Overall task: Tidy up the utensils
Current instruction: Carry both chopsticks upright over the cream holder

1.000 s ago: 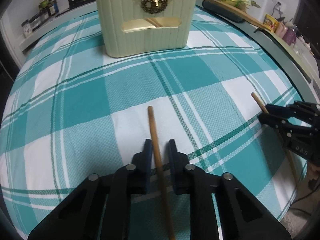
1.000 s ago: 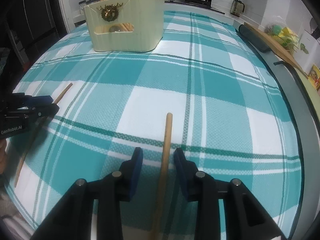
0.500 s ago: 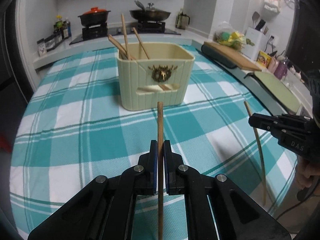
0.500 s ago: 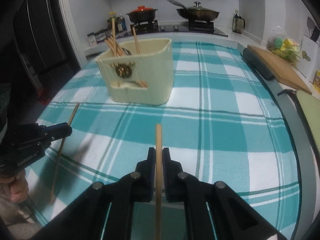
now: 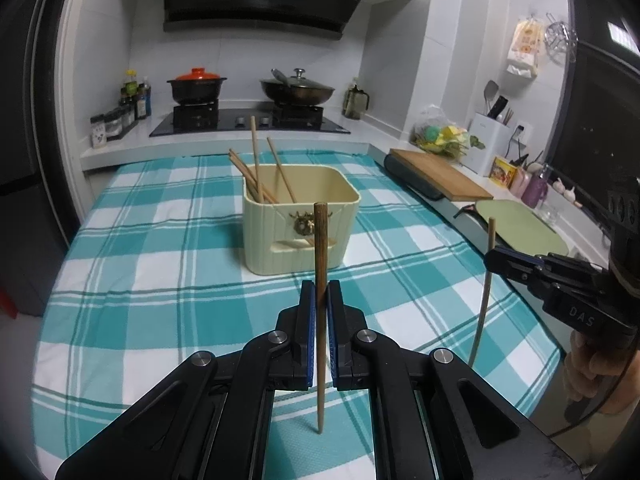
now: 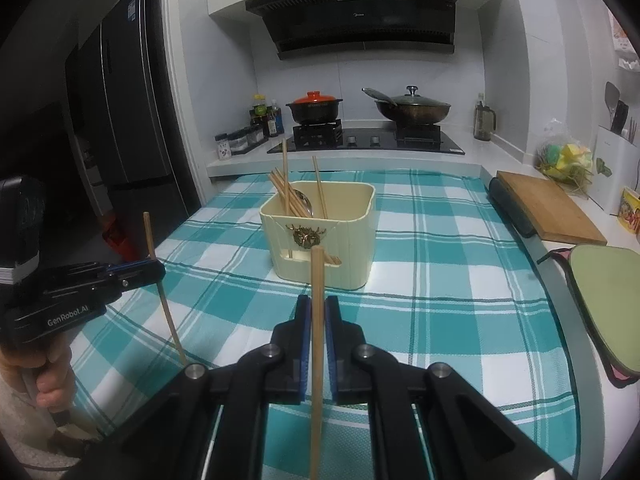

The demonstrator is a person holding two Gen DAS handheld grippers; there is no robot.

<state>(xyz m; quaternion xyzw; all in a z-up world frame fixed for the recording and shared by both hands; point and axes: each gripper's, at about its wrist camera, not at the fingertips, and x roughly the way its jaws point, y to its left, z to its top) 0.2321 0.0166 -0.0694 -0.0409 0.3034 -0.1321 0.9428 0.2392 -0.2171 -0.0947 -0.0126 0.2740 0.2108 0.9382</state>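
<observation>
My left gripper (image 5: pixel 320 286) is shut on a dark wooden chopstick (image 5: pixel 320 240) that stands nearly upright, lifted above the teal plaid tablecloth (image 5: pixel 160 280). My right gripper (image 6: pixel 316 302) is shut on a lighter wooden chopstick (image 6: pixel 317 276), also upright in the air. A cream utensil holder (image 5: pixel 300 232) with a brass emblem stands ahead at the table's middle; several chopsticks (image 5: pixel 256 168) and a metal spoon (image 6: pixel 304 202) lean inside it. Each gripper shows in the other's view: the right gripper (image 5: pixel 490 260) at the right, the left gripper (image 6: pixel 160 270) at the left.
A stove with a red-lidded pot (image 5: pixel 196 86) and a wok (image 5: pixel 298 90) runs along the back counter. A wooden cutting board (image 5: pixel 440 178) and a green mat (image 5: pixel 520 226) lie along the right counter. Seasoning bottles (image 5: pixel 136 96) stand back left. A dark fridge (image 6: pixel 120 112) rises on the left.
Both grippers closed on the chopsticks that lay on the cloth and lifted them. The chopsticks now stand upright in the air, and both views tilt up toward the stove.
</observation>
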